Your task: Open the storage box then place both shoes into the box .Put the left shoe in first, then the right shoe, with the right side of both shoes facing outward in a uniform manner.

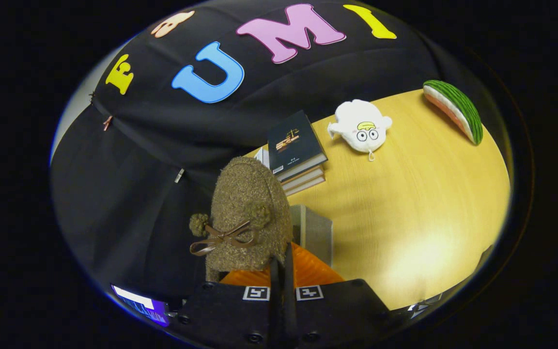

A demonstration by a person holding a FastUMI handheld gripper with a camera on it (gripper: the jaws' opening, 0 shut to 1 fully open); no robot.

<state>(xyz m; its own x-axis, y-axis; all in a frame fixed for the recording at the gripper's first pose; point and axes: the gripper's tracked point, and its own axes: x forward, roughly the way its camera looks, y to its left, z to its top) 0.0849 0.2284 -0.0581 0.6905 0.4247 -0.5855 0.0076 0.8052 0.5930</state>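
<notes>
- Already the table (419, 203) lies wide and bare toward its near right side, giving the most open room; books (296, 150), a plush toy (360, 128) and a watermelon slice (456, 111) keep to its far edge.
- The grey box (315, 232) stands at the left edge, just beyond the fingers; whether it is open I cannot tell.
- The fuzzy brown shoe (250, 213) hangs lifted, so I judge one shoe is on its way.
- The gripper (281, 271) is pressed nearly together, apparently pinching the shoe's rim.
</notes>
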